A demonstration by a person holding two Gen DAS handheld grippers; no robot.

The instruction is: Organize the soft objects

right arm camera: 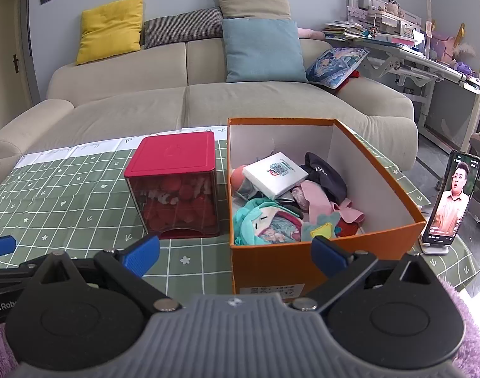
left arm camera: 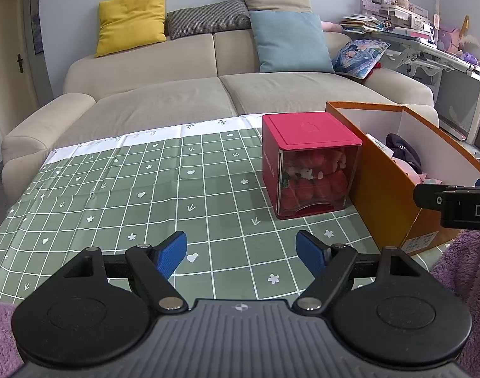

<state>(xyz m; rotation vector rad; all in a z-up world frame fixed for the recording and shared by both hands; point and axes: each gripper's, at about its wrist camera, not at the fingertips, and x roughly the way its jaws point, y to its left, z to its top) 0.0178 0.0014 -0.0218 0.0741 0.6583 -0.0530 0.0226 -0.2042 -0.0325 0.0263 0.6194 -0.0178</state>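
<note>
While both grippers, left (left arm camera: 241, 252) and right (right arm camera: 235, 253), gape wide and hold nothing above the cloth (left arm camera: 113, 195), the toy-filled box (right arm camera: 381, 233) sits right of the red cube (right arm camera: 173, 186).

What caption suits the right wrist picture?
Open right tongs face an orange box of soft toys beside a red container.

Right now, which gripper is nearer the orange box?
Right. The right gripper is open just before the orange box; the left gripper hangs open over the tablecloth, left of it.
</note>
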